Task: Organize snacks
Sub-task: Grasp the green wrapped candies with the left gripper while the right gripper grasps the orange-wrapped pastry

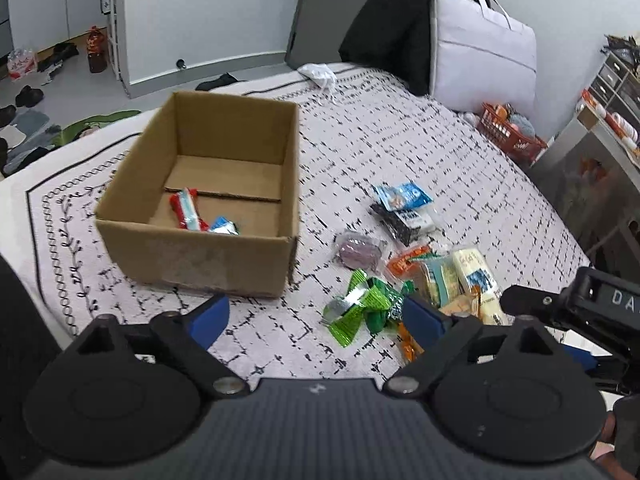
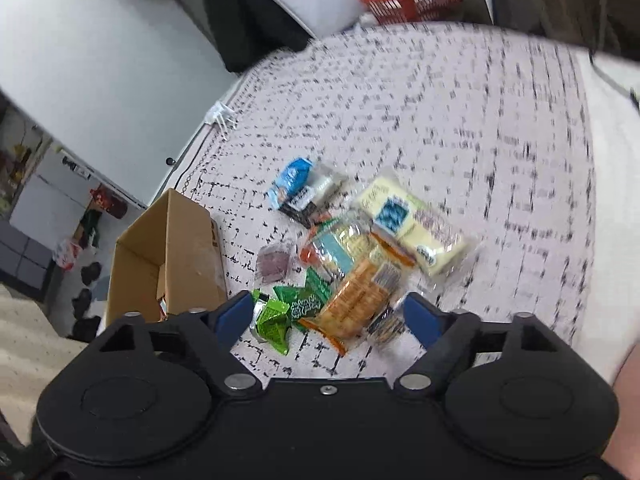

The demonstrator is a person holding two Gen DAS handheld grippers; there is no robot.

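A brown cardboard box (image 1: pixel 208 256) stands open on the patterned bedspread and holds a red-and-white snack (image 1: pixel 187 208) and a blue packet (image 1: pixel 222 226). It also shows in the right wrist view (image 2: pixel 192 248). A pile of snacks lies right of it: green packets (image 1: pixel 362 306), a purple one (image 1: pixel 356 250), a blue-and-black packet (image 1: pixel 404 210), a pale yellow pack (image 1: pixel 478 276). My left gripper (image 1: pixel 316 316) is open and empty, low over the bed in front of the box and pile. My right gripper (image 2: pixel 328 316) is open above the orange cracker pack (image 2: pixel 356 300) and green packets (image 2: pixel 276 316).
A white zip bag (image 1: pixel 480 52) and black cloth lean at the bed's far end. A red basket (image 1: pixel 508 132) sits at the far right beside a metal cabinet (image 1: pixel 592 176). The other gripper's body (image 1: pixel 592 304) is at the right edge. The floor with shoes lies left.
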